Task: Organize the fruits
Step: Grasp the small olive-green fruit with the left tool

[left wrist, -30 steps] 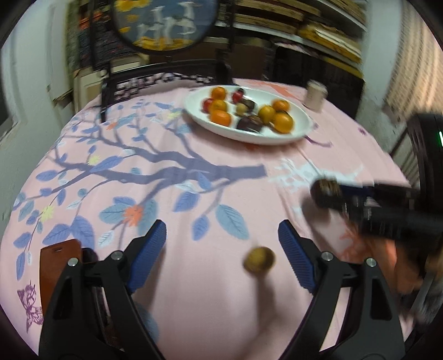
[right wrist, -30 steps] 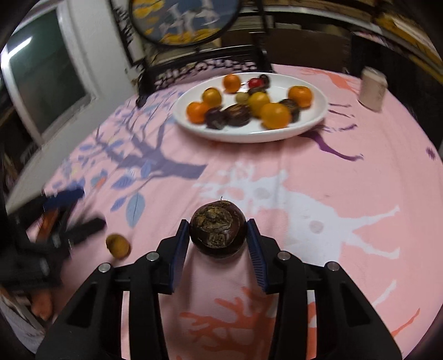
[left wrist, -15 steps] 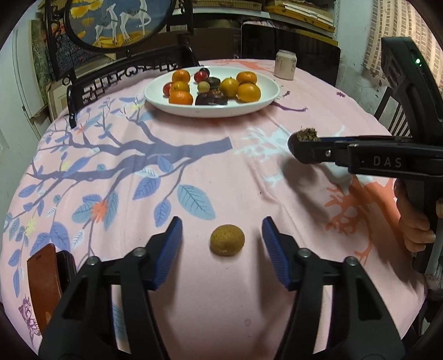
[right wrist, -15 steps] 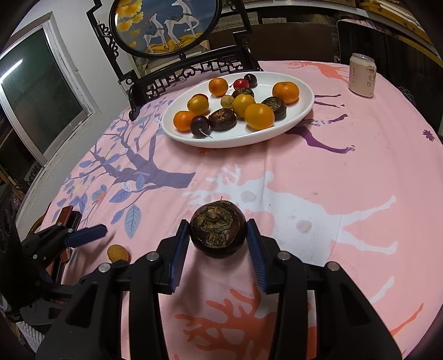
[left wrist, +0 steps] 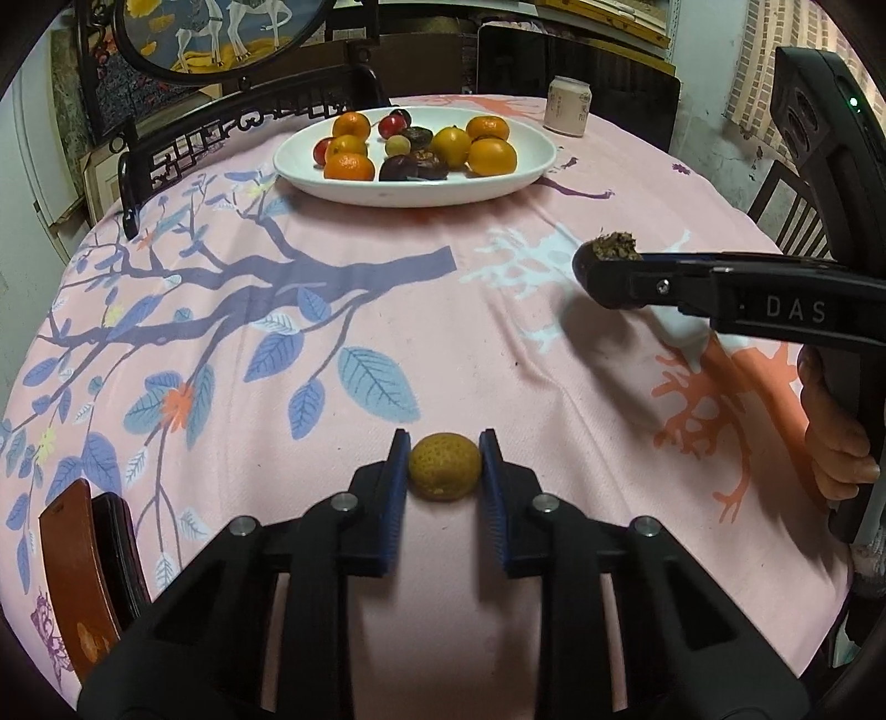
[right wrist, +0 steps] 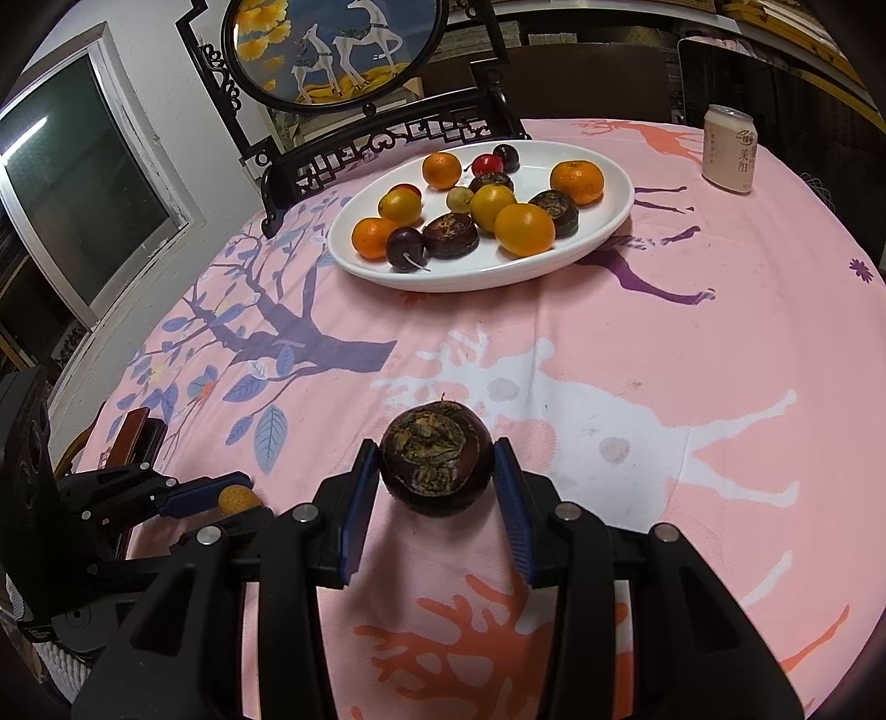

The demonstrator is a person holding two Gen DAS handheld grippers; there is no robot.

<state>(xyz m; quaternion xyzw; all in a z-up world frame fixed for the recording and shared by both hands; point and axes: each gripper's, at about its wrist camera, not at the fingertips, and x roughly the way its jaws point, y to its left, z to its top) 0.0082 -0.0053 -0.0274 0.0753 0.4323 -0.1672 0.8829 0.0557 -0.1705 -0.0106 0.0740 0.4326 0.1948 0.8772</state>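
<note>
1. While the left claw sits low over the pink table, its blue pads are clamped on a small yellow-brown fruit at the near edge, one pad touching each side.
2. A second ago those pads stood wide apart with the fruit lying loose between them; they have since closed in fully on it.
3. Off to the right, the right claw grips a dark, wrinkled round fruit, holding it above the cloth; its pads are partly apart, pressed against the fruit's sides, and unchanged from the earlier frames.
4. A hand wraps that claw's black handle.
5. At the table's left edge lies one reddish-brown flat object.
6. Farther back stands one white oval plate. On it I count four oranges, three yellow round fruits including one small pale one, three dark wrinkled fruits, two dark plums or cherries and at least one red one.
7. Beside the plate stands one pale can.
8. Behind the table are a dark carved chair and a round picture of deer.
</note>
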